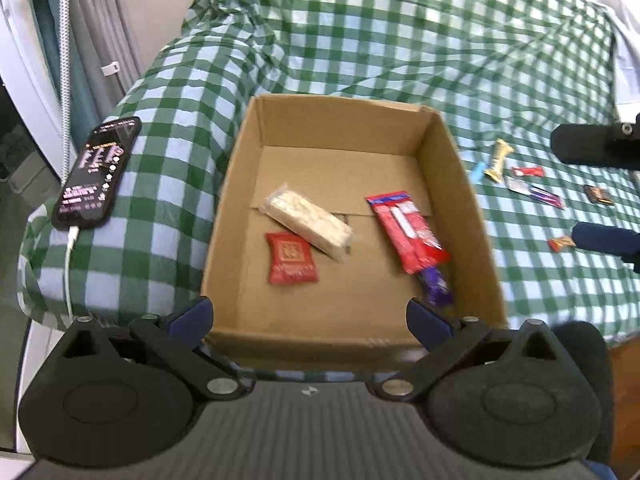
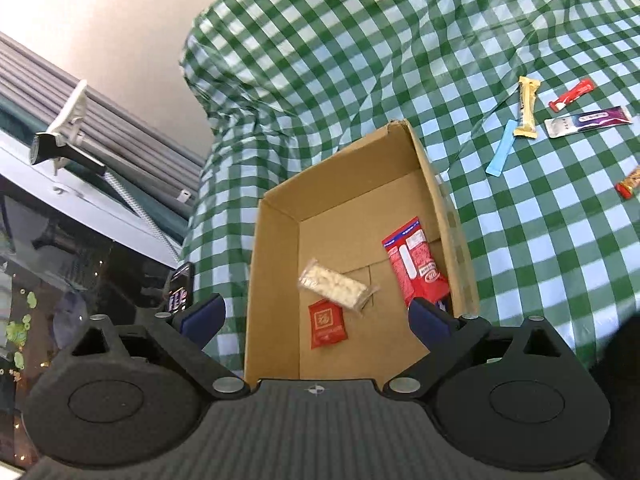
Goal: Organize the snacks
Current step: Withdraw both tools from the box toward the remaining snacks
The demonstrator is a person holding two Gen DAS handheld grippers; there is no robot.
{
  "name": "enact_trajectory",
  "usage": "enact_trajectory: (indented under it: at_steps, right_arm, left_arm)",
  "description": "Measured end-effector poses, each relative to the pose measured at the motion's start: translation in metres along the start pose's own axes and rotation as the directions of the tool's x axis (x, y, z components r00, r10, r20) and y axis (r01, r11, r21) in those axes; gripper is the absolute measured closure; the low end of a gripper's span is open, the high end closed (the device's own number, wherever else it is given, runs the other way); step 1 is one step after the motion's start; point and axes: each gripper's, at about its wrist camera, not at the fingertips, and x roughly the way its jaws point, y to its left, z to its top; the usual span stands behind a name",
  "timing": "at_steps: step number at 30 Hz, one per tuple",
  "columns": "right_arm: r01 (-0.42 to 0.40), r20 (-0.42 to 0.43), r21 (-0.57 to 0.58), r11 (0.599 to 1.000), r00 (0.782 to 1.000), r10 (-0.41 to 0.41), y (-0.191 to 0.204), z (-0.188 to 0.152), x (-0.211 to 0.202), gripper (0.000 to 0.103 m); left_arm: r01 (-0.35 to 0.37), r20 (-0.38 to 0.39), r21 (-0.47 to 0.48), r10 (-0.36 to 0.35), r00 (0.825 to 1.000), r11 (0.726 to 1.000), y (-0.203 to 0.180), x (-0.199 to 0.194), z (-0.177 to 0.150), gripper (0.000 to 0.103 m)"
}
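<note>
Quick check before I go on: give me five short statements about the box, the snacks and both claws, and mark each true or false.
1. The cardboard box holds a small red packet. True.
2. Both claws grip snacks. False: the left claw and right claw stand open with nothing between the pads.
3. Every snack is already boxed. False: a gold bar, a blue stick and others lie on the checked cloth.
4. A phone lies left of the box, plugged into a cable. True.
5. The pale rice bar lies outside the box. False: it is inside, beside the red packet.
</note>
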Motion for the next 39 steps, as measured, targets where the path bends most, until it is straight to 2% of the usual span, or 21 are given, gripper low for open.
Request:
enact_trajectory:
  at_steps: [9,17,29,39]
  right_arm:
    - [0.042,0.046,-0.062,0.997,0.998,-0.039,-0.008,-0.066,-0.046,0.004]
    - [0.071,0.06,-0.023,0.997,0.996,-0.07,-0.036,-0.095,-0.065,0.004]
    - [0.066,0.095,0.044,0.997,0.993,-0.07,-0.074,-0.101,-0.081,0.004]
    - [0.071,0.103,0.111,0.991,0.991,-0.083,-0.113,-0.089,-0.084,0.004]
  left_arm:
    - [0.027,0.005,0.054,-0.028,1.0,0.998,-0.027,-0.024,-0.03,0.0]
    - [0.034,0.016,0.099,-0.035,0.999,0.994,-0.048,-0.037,-0.038,0.0]
    - [0.034,-0.007,0.157,-0.033,0.999,0.987,-0.083,-0.034,-0.033,0.0]
    - [0.047,-0.062,0.215,-0.034,0.997,0.975,-0.127,-0.008,-0.012,0.0]
